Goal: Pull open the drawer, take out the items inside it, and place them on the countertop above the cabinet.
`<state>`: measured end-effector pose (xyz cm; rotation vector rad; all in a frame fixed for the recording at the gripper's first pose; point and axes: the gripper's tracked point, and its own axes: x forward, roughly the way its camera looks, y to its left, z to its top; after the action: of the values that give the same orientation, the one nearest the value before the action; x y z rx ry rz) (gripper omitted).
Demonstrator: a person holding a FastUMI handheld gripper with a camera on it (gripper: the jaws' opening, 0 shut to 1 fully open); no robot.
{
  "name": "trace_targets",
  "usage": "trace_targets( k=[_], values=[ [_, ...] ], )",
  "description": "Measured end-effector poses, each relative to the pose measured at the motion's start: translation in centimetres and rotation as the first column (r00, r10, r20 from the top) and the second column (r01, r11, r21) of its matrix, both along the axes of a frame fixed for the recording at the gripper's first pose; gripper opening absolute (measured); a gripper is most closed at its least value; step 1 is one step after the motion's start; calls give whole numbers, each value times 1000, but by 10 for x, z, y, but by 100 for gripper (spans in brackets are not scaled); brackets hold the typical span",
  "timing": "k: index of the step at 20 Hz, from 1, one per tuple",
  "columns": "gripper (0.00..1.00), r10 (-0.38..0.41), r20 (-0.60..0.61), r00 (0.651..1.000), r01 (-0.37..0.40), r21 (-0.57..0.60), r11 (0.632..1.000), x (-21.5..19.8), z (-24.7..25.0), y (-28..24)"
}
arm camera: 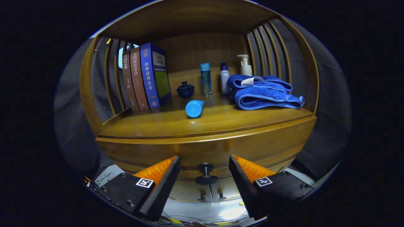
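A wooden cabinet faces me, its drawer front [208, 153] closed below the countertop [176, 124]. A dark round knob [205, 176] sticks out from the drawer's middle. My gripper [204, 162] is open, with the knob sitting in the gap between its two fingers and touching neither. A light blue tube [194, 108] lies on its side on the countertop, beyond the fingers. The drawer's inside is hidden.
On the countertop stand three books [145, 77] at the left, a small dark lidded cup [185, 89], a blue bottle [205, 78], a white bottle [224, 77], a pump bottle [245, 65] and a folded blue towel [265, 92]. Slatted sides and a roof enclose the shelf.
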<state>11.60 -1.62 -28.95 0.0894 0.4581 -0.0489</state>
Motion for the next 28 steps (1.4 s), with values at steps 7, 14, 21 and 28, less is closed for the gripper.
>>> trace_targets(
  k=[7,14,21,28],
  values=[
    [100,10,168,986,-3,-42,999,-35,113,-2],
    [99,52,303,952,-29,-80,996,-97,220,8],
    [99,83,285,955,-66,-68,995,-145,249,15],
    [99,92,316,944,-77,-61,995,-155,268,18]
  ],
)
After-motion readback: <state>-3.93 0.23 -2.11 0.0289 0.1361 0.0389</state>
